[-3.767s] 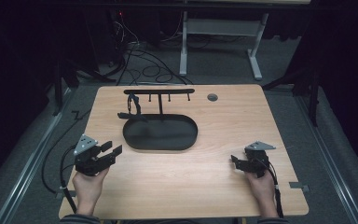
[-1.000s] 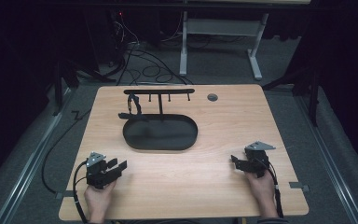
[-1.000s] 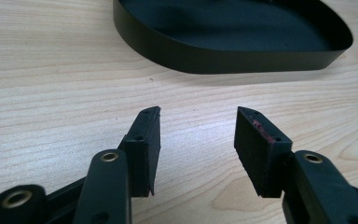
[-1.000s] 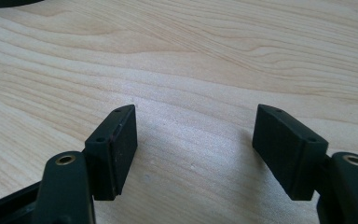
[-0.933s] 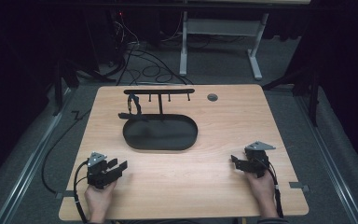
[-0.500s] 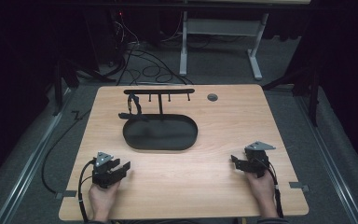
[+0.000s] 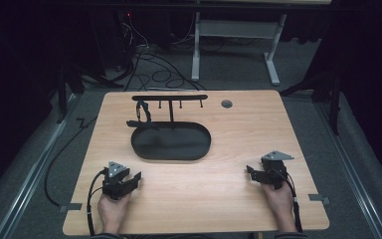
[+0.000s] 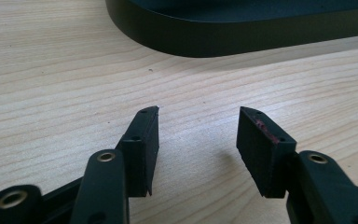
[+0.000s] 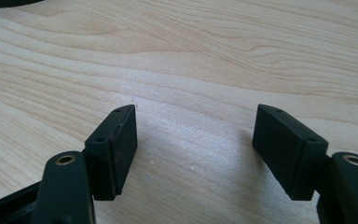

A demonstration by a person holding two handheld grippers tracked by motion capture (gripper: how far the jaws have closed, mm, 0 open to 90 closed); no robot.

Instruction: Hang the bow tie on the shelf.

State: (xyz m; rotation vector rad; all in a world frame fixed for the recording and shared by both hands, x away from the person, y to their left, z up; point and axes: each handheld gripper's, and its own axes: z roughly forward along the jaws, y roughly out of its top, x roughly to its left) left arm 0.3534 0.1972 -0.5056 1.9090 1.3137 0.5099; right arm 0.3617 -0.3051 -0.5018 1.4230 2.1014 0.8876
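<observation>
Lately the left claw [image 7: 135, 177] has slid back toward the person's edge of the tabletop [image 7: 229, 144] and a bit inward, away from the stand [image 7: 171, 141]; the right claw [image 7: 250, 171] sits where it was, near the right front. Judging by that, the person looks to be settling both hands at rest, w/ no grab under way yet.

Both claws are spread wide w/ nothing between the jaws, pads low over bare wood in the left gripper view [image 8: 198, 140] and the right gripper view [image 9: 193, 149].

The stand is well apart from both, mid-tabletop toward the back: a matte black oval base w/ a low rounded wall [image 8: 242, 32], a thin post and a crossbar w/ small pegs. A dark item [image 7: 140, 113] hangs at the bar's left end; too small to tell what.

Tabletop is pale wood-grain laminate, smooth, w/ a grey round grommet [image 7: 227, 103] at the back.
</observation>
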